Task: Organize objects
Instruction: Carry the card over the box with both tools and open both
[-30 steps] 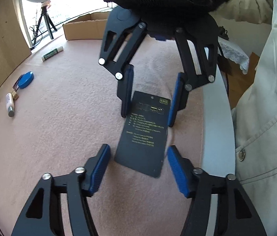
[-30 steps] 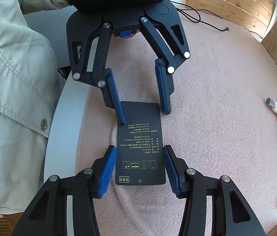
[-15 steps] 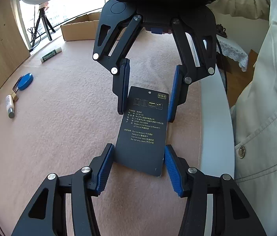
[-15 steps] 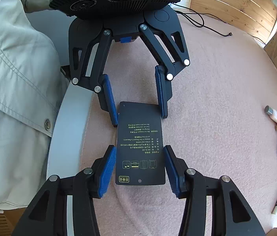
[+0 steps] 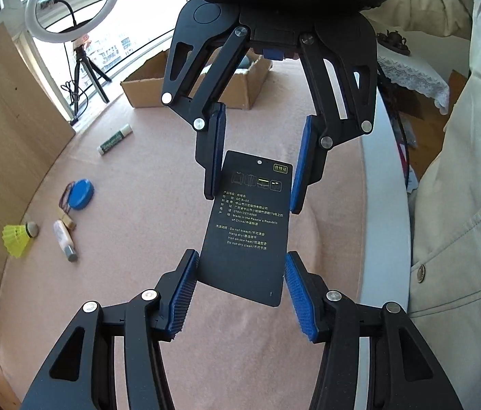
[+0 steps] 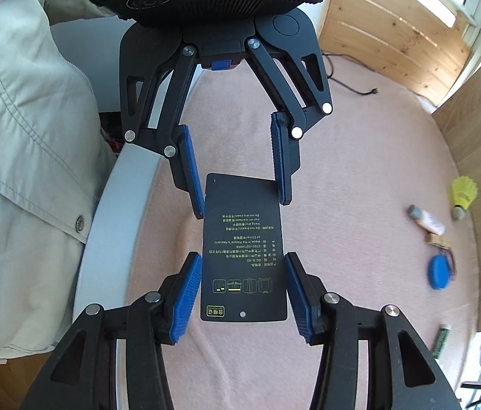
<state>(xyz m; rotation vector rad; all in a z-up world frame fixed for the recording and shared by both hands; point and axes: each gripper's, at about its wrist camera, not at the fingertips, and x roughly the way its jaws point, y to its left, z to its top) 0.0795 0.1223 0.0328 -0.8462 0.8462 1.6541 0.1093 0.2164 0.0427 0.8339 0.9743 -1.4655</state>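
Black card (image 5: 250,229) hangs above the pink tabletop (image 5: 138,177), clamped endwise by left claw (image 5: 237,294) and right claw (image 6: 244,294); keep both level, carry toward cardboard box (image 5: 145,92).

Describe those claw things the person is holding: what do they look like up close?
Each is a black plastic frame of hinged struts with cut-out slots and silver rivets, ending in two fingers faced with ribbed blue pads. The right gripper carries a dark round ridged camera housing with three lenses, as does the left gripper. The person wears a pale beige jacket with metal snaps.
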